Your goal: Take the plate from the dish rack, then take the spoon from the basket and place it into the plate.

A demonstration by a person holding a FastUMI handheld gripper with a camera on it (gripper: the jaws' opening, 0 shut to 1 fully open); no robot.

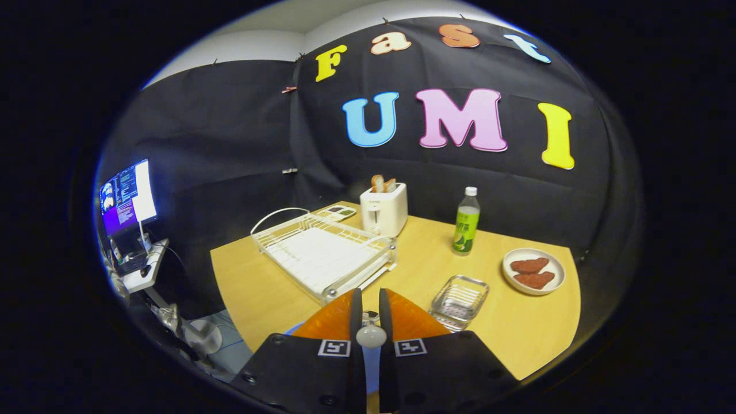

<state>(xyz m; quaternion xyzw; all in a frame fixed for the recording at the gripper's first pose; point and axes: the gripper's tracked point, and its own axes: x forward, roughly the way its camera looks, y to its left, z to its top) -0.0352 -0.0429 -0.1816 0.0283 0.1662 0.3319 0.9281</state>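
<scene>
Dish rack: the white wire dish rack (325,256) stands left of centre on the pale wooden table (259,299), beyond the fingers. No plate stands in it, so the first step looks done.
Claw: the gripper (368,296) has its fingers drawn nearly together, with a narrow gap between them. A small pale rounded piece (371,336) is pinched in that gap. I take it for part of the spoon, though too little shows to be sure.
Plate: the round blue plate (371,368) lies on the table's near edge, right under the fingers and mostly covered by them.
Basket: the small clear, ribbed basket (460,299) sits just right of the fingers and seems empty.
Step in hand: judged to be setting the spoon into the blue plate.
How to do it well: keep the pinch firm and come down over the plate's middle, not its rim. Bring the spoon low so it drops only a little, then spread the fingers and lift straight up, clear of the basket.
Counts, left to right: one lit monitor (126,198); one dish rack; one white toaster (384,210) with two bread slices (382,183); one blue plate; one green bottle with a white cap (467,221); one basket; one white dish (533,271) with two reddish-brown pieces.
</scene>
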